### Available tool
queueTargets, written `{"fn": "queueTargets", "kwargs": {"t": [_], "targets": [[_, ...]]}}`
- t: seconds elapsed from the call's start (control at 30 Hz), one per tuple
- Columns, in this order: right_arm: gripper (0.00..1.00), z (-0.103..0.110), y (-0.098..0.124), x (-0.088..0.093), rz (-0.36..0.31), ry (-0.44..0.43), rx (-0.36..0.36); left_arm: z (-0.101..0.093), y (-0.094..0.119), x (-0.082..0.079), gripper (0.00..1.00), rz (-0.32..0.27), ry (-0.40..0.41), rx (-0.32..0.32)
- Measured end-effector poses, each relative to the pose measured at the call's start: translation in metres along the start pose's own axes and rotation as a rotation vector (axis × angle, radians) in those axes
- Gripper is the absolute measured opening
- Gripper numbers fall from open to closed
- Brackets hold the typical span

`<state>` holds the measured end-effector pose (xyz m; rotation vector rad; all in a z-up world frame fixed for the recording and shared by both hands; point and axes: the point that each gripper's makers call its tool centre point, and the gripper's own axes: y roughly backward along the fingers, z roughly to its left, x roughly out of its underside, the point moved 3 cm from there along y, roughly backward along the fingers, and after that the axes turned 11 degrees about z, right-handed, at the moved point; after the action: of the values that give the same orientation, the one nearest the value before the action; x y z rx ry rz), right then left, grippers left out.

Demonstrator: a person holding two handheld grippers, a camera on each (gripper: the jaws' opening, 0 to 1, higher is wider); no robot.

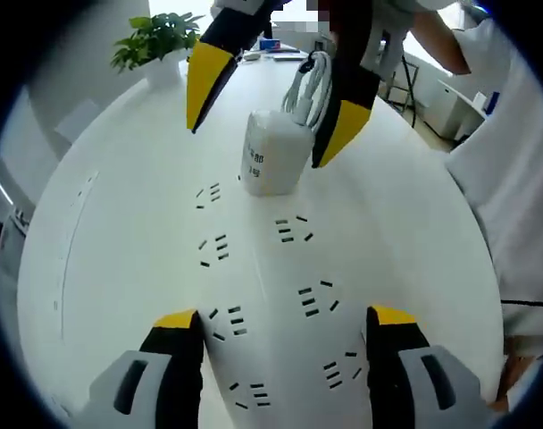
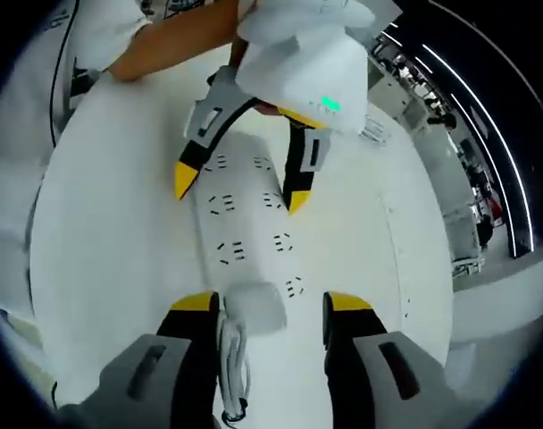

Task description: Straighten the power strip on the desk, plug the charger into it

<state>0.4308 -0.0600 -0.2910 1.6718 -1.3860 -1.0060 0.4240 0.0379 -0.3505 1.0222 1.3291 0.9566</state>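
White desk (image 1: 120, 268), power strip (image 1: 271, 295) between released left claw (image 1: 285, 326); right claw (image 2: 264, 308) likewise around charger (image 2: 254, 308), label unreadable.

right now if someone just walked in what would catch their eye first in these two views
Likely the white charger, standing plugged into the far end of the long white power strip, its coiled cable behind it. The right gripper straddles it with open yellow-tipped jaws, not touching. In the right gripper view, the left gripper straddles the strip's other end, open too.
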Motion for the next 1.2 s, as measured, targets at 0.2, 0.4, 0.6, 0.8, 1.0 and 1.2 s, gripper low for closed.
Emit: {"fn": "queueTargets", "kwargs": {"t": [0.2, 0.4, 0.6, 0.8, 1.0, 1.2], "targets": [[0.37, 0.007, -0.009, 0.0, -0.012, 0.088, -0.072, 0.001, 0.0, 0.001, 0.75, 0.006, 0.005, -0.001], [0.3, 0.012, -0.01, 0.001, -0.024, 0.11, -0.111, 0.0, 0.0, 0.0, 0.75, 0.011, 0.008, -0.002], [0.3, 0.013, -0.009, 0.002, -0.02, 0.113, -0.114, 0.002, -0.001, -0.001, 0.75, 0.01, 0.007, -0.001], [0.3, 0.013, -0.009, 0.002, -0.002, 0.071, -0.107, 0.002, -0.001, -0.001, 0.75, 0.004, 0.004, 0.0], [0.29, 0.012, -0.01, 0.002, -0.011, 0.053, -0.123, 0.002, -0.001, -0.002, 0.75, 0.002, 0.002, 0.001], [0.29, 0.012, -0.01, 0.002, -0.018, 0.048, -0.12, 0.002, -0.001, -0.002, 0.75, -0.001, -0.005, 0.003]]}}
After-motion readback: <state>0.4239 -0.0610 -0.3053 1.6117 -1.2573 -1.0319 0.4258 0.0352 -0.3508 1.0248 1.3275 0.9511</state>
